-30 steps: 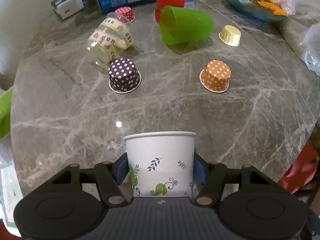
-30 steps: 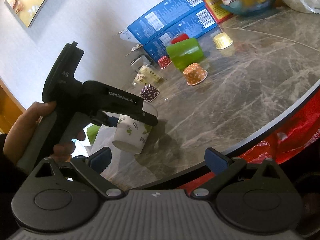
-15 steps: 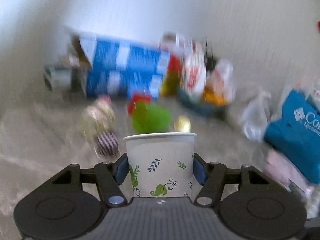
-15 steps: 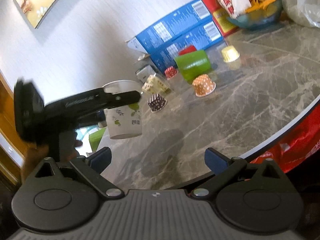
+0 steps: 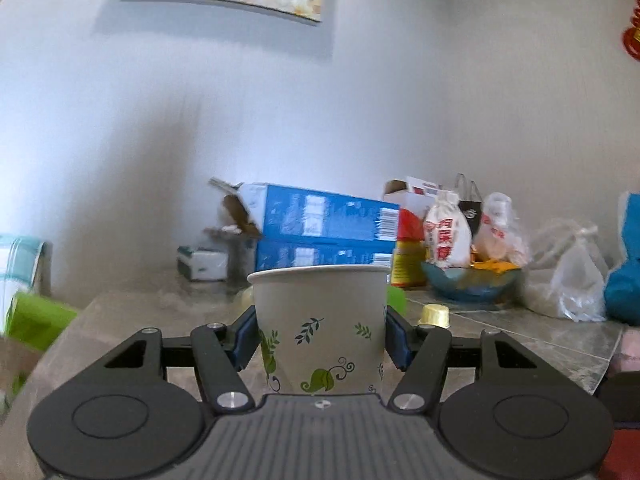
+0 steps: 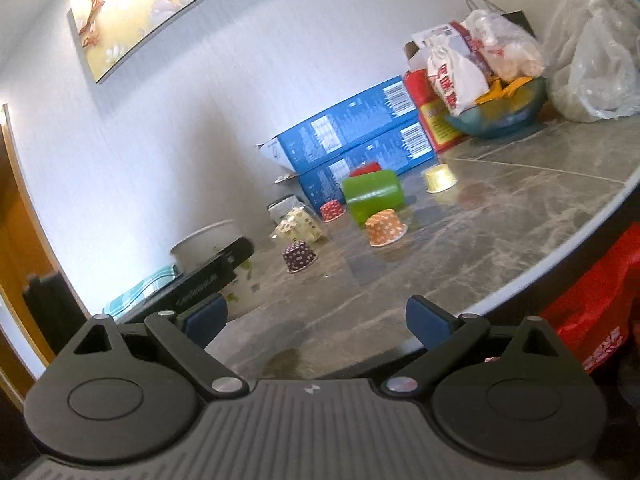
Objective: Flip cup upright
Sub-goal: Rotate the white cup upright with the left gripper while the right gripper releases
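Pinching the white leaf-printed paper cup (image 5: pixel 320 328) between the blue pads (image 5: pixel 245 338) of the left gripper (image 5: pixel 320 340), one pad on each side of the wall at mid-height, likely so the cup turns with the wrist and does not slip. Sitting deep in the jaws, base toward the gripper body, rim (image 5: pixel 318 272) level and facing up; so appearing upright already, though held rather than standing. Seeming to be hanging a little above the near edge of the marble table (image 5: pixel 500 332), but contact with the top being hidden behind the gripper, so not certain.

Hovering off the table edge nearer the viewer, the right gripper (image 6: pixel 316 318), jaws spread wide and gripping nothing, kept clear of the cup, probably as the idle hand.

Beyond the cup, lying upside down on the marble: a dark dotted cupcake liner (image 6: pixel 299 256), an orange dotted one (image 6: pixel 386 228), then a green plastic cup (image 6: pixel 374 194) on its side and a gold liner (image 6: pixel 440 178). Farthest from the cup, against the wall, standing stacked blue cartons (image 6: pixel 352 140) and a bowl of snack bags (image 6: pixel 496 114).

Remaining, by this judgement: lowering and releasing.
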A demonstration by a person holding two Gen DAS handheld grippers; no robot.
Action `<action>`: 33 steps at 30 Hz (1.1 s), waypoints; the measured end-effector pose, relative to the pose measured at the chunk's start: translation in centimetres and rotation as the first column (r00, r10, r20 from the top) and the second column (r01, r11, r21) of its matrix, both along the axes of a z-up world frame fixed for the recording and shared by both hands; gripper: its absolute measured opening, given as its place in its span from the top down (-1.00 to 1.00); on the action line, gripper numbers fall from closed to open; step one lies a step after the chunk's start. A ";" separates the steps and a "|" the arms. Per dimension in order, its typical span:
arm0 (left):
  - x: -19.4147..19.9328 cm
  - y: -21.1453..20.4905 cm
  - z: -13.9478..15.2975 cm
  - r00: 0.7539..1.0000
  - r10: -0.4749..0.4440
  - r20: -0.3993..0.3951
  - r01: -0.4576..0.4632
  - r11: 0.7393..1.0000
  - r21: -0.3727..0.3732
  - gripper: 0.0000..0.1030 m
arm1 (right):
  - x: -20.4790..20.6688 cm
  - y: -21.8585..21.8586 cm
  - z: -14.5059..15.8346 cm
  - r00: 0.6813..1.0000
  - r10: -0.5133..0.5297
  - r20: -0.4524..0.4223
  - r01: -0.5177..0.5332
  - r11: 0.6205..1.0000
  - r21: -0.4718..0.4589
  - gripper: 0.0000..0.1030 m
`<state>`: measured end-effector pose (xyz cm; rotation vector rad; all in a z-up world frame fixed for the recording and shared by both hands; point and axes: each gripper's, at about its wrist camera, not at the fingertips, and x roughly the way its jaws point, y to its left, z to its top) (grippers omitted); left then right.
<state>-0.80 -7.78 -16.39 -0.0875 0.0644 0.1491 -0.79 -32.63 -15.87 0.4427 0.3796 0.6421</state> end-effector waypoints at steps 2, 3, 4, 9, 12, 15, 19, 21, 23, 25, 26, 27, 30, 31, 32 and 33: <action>-0.2 -0.1 -0.8 1.000 0.014 -0.012 -0.014 1.000 0.004 -0.28 | -0.2 -0.1 -0.4 1.000 -0.001 -0.017 0.001 1.000 -0.004 -0.90; -0.5 -0.4 -1.1 1.000 0.024 -0.007 -0.024 0.999 0.025 -0.28 | -0.3 -0.1 -0.6 1.000 -0.005 -0.022 0.005 1.000 -0.006 -0.90; -0.6 -0.5 -1.2 1.000 0.025 -0.006 -0.025 0.999 0.038 -0.28 | -0.5 -0.1 -0.7 1.000 -0.008 -0.023 0.008 1.000 -0.009 -0.90; -0.8 -0.5 -1.7 1.000 0.012 -0.016 -0.011 0.999 0.051 -0.28 | -1.1 -0.2 -1.1 0.999 -0.017 -0.034 0.017 1.000 -0.005 -0.90; -0.9 -0.4 -2.1 1.000 0.023 -0.001 -0.023 0.998 0.064 -0.28 | -1.4 0.1 -1.0 1.000 -0.015 -0.025 0.014 1.000 -0.010 -0.90; -1.2 -0.9 -2.4 1.000 0.020 0.022 -0.022 0.994 0.108 -0.29 | -1.4 0.4 -1.1 0.999 -0.013 -0.029 0.013 1.000 -0.013 -0.90; -1.3 -0.9 -2.4 1.000 0.014 0.018 -0.016 0.994 0.111 -0.29 | -1.6 0.4 -1.0 1.000 -0.016 -0.022 0.016 1.000 -0.013 -0.90; -1.4 -0.9 -2.4 1.000 0.015 0.019 -0.017 0.993 0.116 -0.29 | -1.8 0.4 -0.9 1.000 -0.019 -0.018 0.019 1.000 -0.016 -0.90; -1.4 -0.8 -2.4 1.000 0.007 0.016 -0.009 0.993 0.118 -0.29 | -1.8 0.4 -0.9 1.000 -0.020 -0.016 0.020 1.000 -0.015 -0.90; -1.4 -0.9 -2.4 1.000 0.012 0.015 -0.014 0.993 0.117 -0.30 | -1.9 0.4 -0.9 1.000 -0.020 -0.013 0.020 1.000 -0.018 -0.90; -1.4 -0.9 -2.4 1.000 0.012 0.015 -0.013 0.993 0.117 -0.30 | -1.9 0.5 -0.9 1.000 -0.021 -0.013 0.021 1.000 -0.021 -0.90; -1.4 -0.8 -2.4 1.000 0.010 0.014 -0.012 0.993 0.116 -0.30 | -1.9 0.5 -0.9 1.000 -0.021 -0.014 0.021 1.000 -0.022 -0.90; -1.4 -0.6 -2.4 1.000 0.009 0.014 -0.010 0.994 0.110 -0.32 | -2.1 0.6 -0.9 1.000 -0.017 -0.010 0.017 1.000 -0.021 -0.90; -1.4 -0.7 -2.4 1.000 0.008 0.013 -0.009 0.993 0.115 -0.32 | -2.2 0.6 -0.9 1.000 -0.016 -0.010 0.016 1.000 -0.021 -0.90; -1.5 -0.7 -2.4 1.000 0.007 0.013 -0.009 0.993 0.117 -0.35 | -2.2 0.6 -0.9 1.000 -0.015 -0.010 0.015 1.000 -0.021 -0.90; -1.6 -0.7 -2.4 1.000 0.005 0.012 -0.006 0.993 0.119 -0.50 | -2.3 0.6 -0.9 1.000 -0.014 -0.008 0.014 1.000 -0.018 -0.90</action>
